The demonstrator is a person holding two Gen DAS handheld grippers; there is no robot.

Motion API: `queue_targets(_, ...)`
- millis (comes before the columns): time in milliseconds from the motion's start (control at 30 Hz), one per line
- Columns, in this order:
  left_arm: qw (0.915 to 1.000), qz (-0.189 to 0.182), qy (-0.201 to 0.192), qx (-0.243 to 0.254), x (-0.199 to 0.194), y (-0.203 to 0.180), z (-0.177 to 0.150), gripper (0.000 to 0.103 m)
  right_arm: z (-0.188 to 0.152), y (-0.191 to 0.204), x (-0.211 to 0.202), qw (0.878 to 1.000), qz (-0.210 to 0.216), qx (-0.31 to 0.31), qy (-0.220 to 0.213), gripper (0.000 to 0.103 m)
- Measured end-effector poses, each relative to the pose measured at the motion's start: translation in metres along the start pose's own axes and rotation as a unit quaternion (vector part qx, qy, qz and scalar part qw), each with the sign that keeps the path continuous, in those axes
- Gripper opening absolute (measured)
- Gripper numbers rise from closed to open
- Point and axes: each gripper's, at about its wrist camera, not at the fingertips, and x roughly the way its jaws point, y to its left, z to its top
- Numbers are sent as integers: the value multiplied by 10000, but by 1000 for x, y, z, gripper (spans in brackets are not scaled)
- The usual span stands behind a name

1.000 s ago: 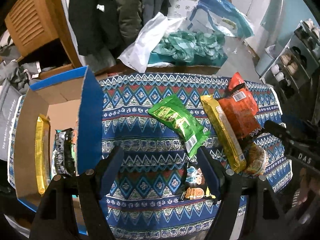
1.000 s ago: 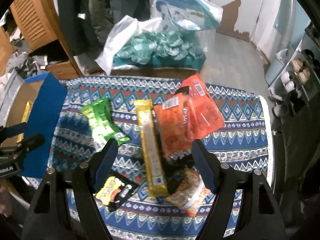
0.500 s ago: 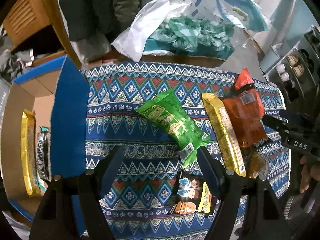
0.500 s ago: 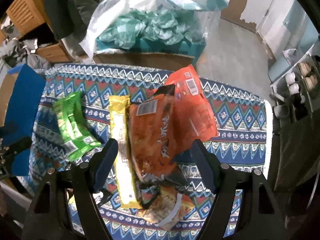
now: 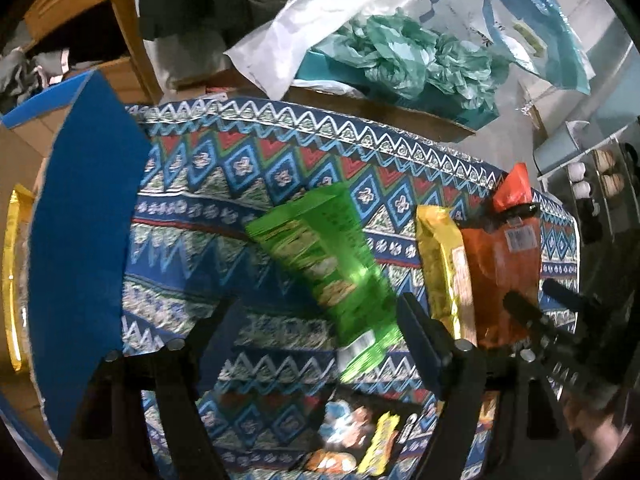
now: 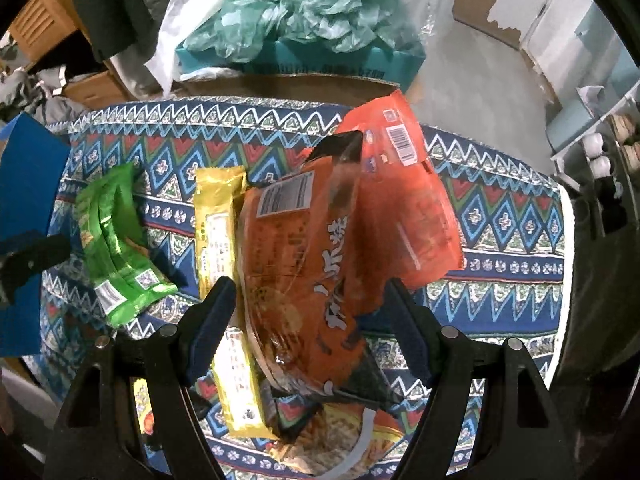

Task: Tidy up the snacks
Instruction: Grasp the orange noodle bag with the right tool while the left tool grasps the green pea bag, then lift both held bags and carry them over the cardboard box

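Observation:
Snack packs lie on a patterned cloth [image 5: 248, 168]. A green pack [image 5: 324, 264] lies just ahead of my open left gripper [image 5: 316, 320]. To its right lie a long yellow pack [image 5: 440, 256] and an orange pack [image 5: 504, 268]. A small colourful pack [image 5: 352, 440] lies under the left gripper. My right gripper [image 6: 312, 312] is open, its fingers on either side of the orange pack [image 6: 304, 264], which overlaps a red-orange pack [image 6: 404, 200]. The yellow pack [image 6: 220, 248] and green pack [image 6: 112, 240] lie to its left. The right gripper also shows in the left wrist view [image 5: 560, 340].
A cardboard box with a blue flap [image 5: 80, 240] stands at the left and holds a yellow pack [image 5: 12, 280]. Behind the table are a teal box [image 6: 320, 60] with green and white plastic bags [image 5: 400, 52]. A shoe rack [image 6: 604, 152] stands at the right.
Both grippers have moved forward and lower toward the packs. The left has closed in on the green pack; the right now straddles the orange pack. Both stay open.

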Motion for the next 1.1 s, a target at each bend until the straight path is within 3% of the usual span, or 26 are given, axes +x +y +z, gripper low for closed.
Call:
queue_targets(233,9997,138,195,113,23,-19,8,81,-1,2,12,9999,-3,-67,103,76)
queue_targets(433,9985,116,504,-171,50,-15,9,81,-2,0,15,9999,35,-88,127,76)
queue_targets(667,9988,17,481,3,66,-18,6,81,-1,1,27,9997,7,-116,225,76)
queue_targets(700,9989,21,456,58,66,-18,5,78,-2,1,28,9996,-7,-129,237,76)
queue_targets(833,9986,-106,475,218,69,-19,5,48,-3,2,33,9995,-26,-161,264,75)
queue_targets(967,9984,-163,368,406,63,-18,6,45,-5,5,38,9991,76,-200,360,46)
queue_targets(1100,9977,-123,211,636,51,-18,8,42,-5,6,34,9991,-32,-263,316,38)
